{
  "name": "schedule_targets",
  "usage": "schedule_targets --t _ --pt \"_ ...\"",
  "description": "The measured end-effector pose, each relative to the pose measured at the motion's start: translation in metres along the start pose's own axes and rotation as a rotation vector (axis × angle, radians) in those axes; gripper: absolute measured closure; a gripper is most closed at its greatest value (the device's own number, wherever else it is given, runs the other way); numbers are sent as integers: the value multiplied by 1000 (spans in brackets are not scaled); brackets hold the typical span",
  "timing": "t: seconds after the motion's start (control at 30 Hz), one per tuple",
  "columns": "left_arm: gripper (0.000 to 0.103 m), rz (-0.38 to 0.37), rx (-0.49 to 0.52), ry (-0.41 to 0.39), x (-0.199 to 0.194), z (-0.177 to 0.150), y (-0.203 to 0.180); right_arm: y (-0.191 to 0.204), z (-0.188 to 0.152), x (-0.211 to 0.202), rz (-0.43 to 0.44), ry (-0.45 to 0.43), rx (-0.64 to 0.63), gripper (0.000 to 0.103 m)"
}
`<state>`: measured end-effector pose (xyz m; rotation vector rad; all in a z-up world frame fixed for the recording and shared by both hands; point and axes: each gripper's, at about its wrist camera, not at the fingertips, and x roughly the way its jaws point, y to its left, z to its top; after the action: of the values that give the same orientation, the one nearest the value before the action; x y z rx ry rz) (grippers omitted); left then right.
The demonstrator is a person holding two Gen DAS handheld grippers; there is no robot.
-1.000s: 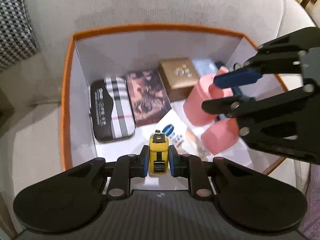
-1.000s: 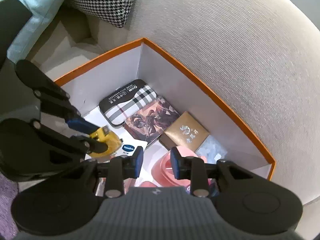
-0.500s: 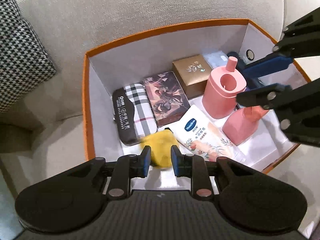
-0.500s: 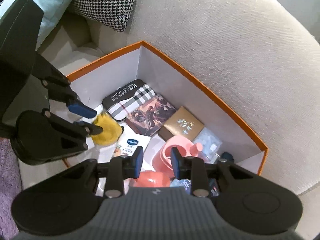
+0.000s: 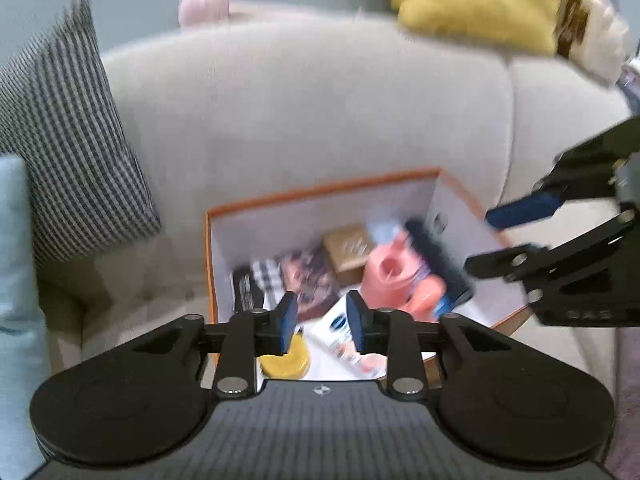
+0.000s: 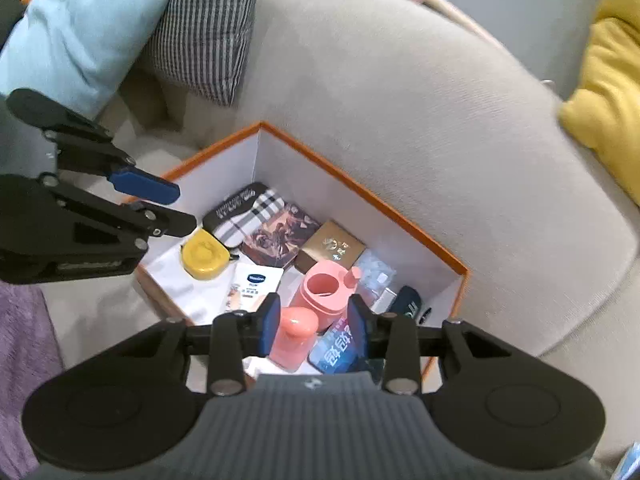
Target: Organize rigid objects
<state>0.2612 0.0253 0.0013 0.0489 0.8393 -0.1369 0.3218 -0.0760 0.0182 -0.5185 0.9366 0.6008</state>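
An orange-rimmed white box [image 6: 360, 190] sits on the grey sofa seat. In it lie a yellow tape measure [image 6: 205, 254], a plaid case [image 6: 244, 212], a picture box [image 6: 280, 236], a gold box [image 6: 333, 245], a Vaseline tube [image 6: 250, 286], a pink cup [image 6: 324, 292] and its pink lid [image 6: 294, 336]. My left gripper [image 5: 318, 322] is open and empty, above the box's near left side; the tape measure [image 5: 286, 360] lies under it. My right gripper [image 6: 314, 326] is open and empty above the near right part of the box.
A houndstooth cushion [image 6: 204, 28] and a light blue cushion [image 6: 76, 32] stand at the left of the sofa. A yellow cushion [image 6: 612, 92] is at the right. A purple cloth [image 6: 24, 360] lies at the near left. The left wrist view is blurred.
My left gripper opened and let go of the yellow tape measure, which now lies in the box. Both grippers have pulled up and back from the box.
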Motion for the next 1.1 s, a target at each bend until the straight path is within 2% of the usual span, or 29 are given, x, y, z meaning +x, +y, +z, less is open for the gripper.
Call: schedule_targets --t 0.07,0.13,0.17,0.23,0.3,0.37,0.4,0.47,0.57,0.63,0.7,0.77,0.87,0.9,0.93,1.03,1.1 --pt "59 9 5 -51 -20 -1 -8 1 -2 -16 -12 -18 36 64" --pt "50 30 9 -93 -36 -3 -14 4 -6 -30 -26 -41 76 63" --pt "41 41 5 -111 -43 -5 -16 5 -9 -37 -34 -55 100 62" --pt "31 60 -19 -158 -57 -8 -17 9 -16 -51 -59 -105 151 46" --pt "21 87 -54 -205 -69 -12 -20 18 -27 -65 -86 -191 187 45" --pt "14 127 -104 -251 -83 -19 -22 28 -39 -72 -127 -251 224 40" --pt "14 145 -119 -271 -87 -23 -25 33 -46 -74 -148 -279 247 35" --pt "12 165 -124 -289 -89 -31 -32 42 -61 -74 -176 -330 284 35" --pt "12 189 -141 -304 -94 -44 -40 51 -77 -68 -220 -367 312 21" --pt "12 233 -130 -312 -93 -52 -46 54 -84 -62 -228 -380 331 20" --pt "12 293 -129 -328 -88 -60 -50 52 -87 -53 -209 -378 353 18" --pt "11 311 -155 -337 -82 -66 -50 49 -91 -45 -187 -371 388 17" --pt "9 300 -216 -331 -68 -72 -47 45 -99 -34 -205 -361 404 13" --pt "1 294 -226 -330 -64 -74 -47 44 -103 -30 -216 -355 403 13" --pt "0 292 -230 -333 -60 -76 -47 43 -106 -27 -225 -347 402 13" --pt "0 306 -260 -367 -47 -81 -47 36 -115 -13 -242 -297 408 10" --pt "0 303 -269 -342 -37 -81 -47 29 -120 -6 -243 -282 424 9"
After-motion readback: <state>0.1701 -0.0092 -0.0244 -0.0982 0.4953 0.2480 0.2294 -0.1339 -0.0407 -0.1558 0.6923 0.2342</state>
